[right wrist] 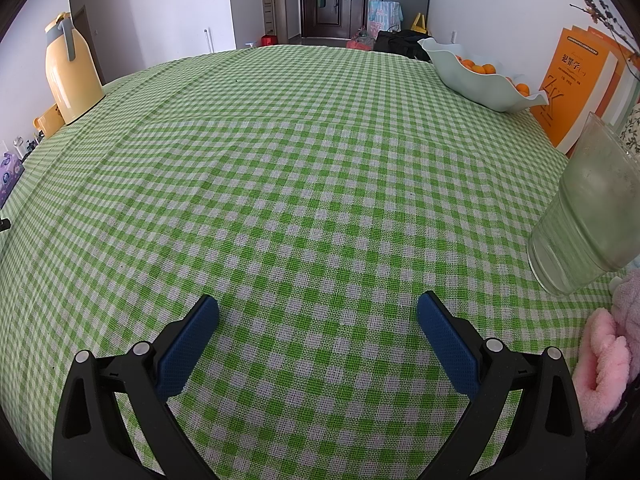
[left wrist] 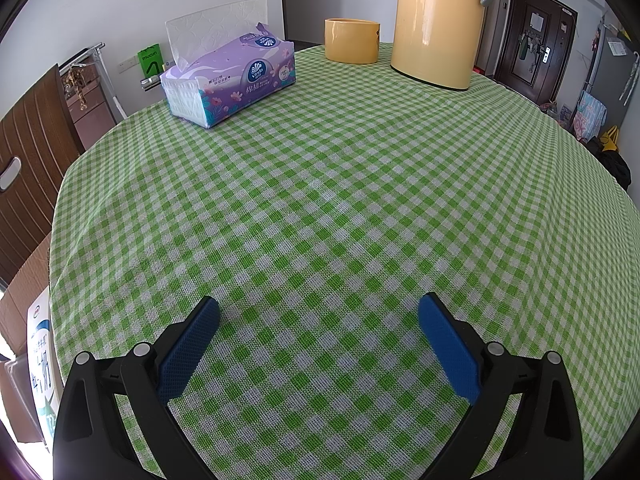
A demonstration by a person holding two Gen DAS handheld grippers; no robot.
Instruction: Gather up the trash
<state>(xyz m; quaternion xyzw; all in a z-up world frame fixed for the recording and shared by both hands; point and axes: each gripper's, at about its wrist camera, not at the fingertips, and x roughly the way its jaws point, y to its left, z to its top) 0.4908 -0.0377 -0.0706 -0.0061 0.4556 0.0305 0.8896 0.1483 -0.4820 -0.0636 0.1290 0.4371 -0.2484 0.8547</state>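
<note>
No loose trash shows in either view. My left gripper hangs open over the green checked tablecloth, its blue pads wide apart with nothing between them. My right gripper is open too, low over the same cloth, and nothing sits between its pads. A purple tissue pack with a sheet sticking up lies at the far left of the left wrist view.
A yellow thermos jug and a yellow cup stand at the table's far side. In the right wrist view a glass tumbler, a pale fruit bowl with oranges, orange books and pink plush line the right edge.
</note>
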